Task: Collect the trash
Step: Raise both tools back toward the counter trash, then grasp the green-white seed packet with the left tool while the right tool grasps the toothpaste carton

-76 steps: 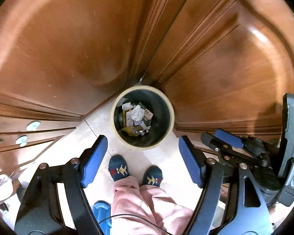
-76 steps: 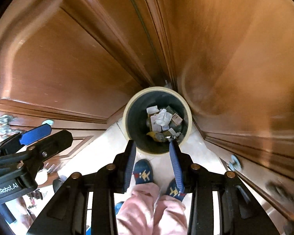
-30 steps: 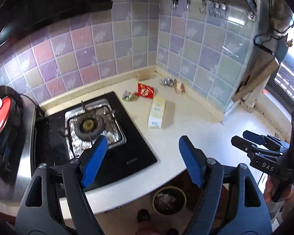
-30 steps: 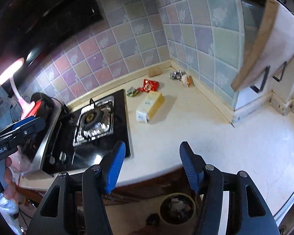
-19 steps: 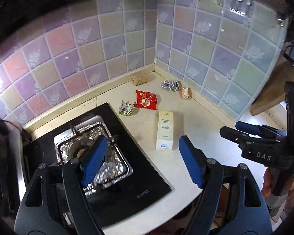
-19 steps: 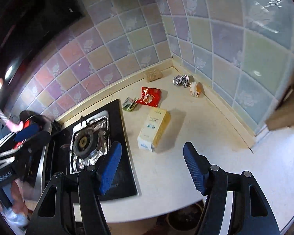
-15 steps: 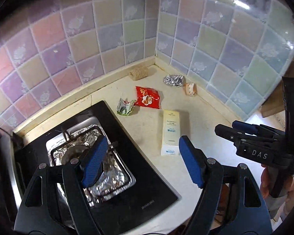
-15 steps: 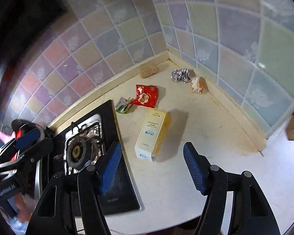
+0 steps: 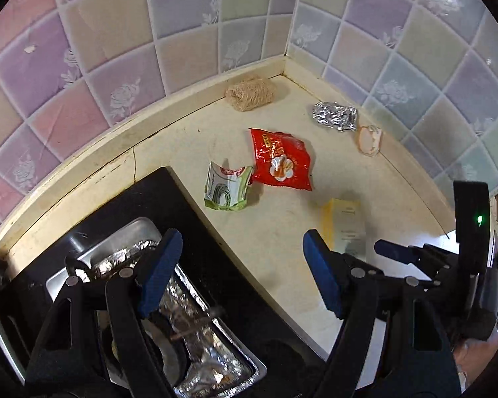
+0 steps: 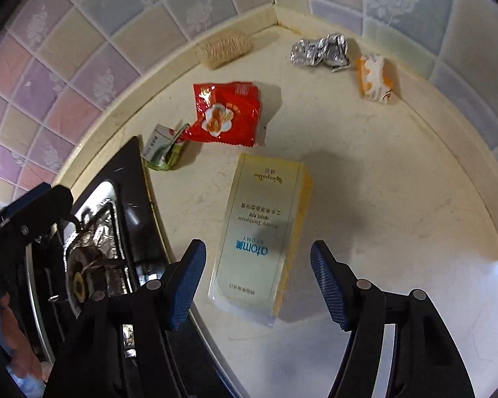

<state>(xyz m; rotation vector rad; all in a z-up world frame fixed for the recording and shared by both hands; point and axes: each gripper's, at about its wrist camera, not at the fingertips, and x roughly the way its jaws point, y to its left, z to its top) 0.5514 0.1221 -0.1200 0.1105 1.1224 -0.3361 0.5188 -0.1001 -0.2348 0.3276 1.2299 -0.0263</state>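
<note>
**Approach to Worktop Litter: Both Grippers Empty**

The right gripper (image 10: 254, 278) hangs over the near end of the yellow toothpaste box (image 10: 260, 229), jaws apart, one on either side of the box, pads not pressing on it. Its jaws have just been opening, with nothing clamped between them. That spread appears chosen to clear the width of the box, which lies flat on the cream worktop (image 10: 398, 172) just beside the edge of the black hob (image 10: 139, 179).

The left gripper (image 9: 242, 272) is likewise spread and empty. It points down over the edge of the hob, the worktop showing between its jaws, and the green wrapper (image 9: 227, 189) lies beyond its tips.

Remaining trash, all on the worktop:

- Red snack packet (image 10: 229, 112), touching the green wrapper at one corner.
- Crumpled foil (image 10: 320, 53), near the tiled corner.
- Orange-and-white wrapper (image 10: 375, 78), against the right-hand wall.

The tan fibrous pad (image 10: 224, 49) sits against the back wall (possibly a scrubber rather than trash; this cannot be settled).

Judged step: closing on the box. The loose packets are thin and will call for a low pinch.
</note>
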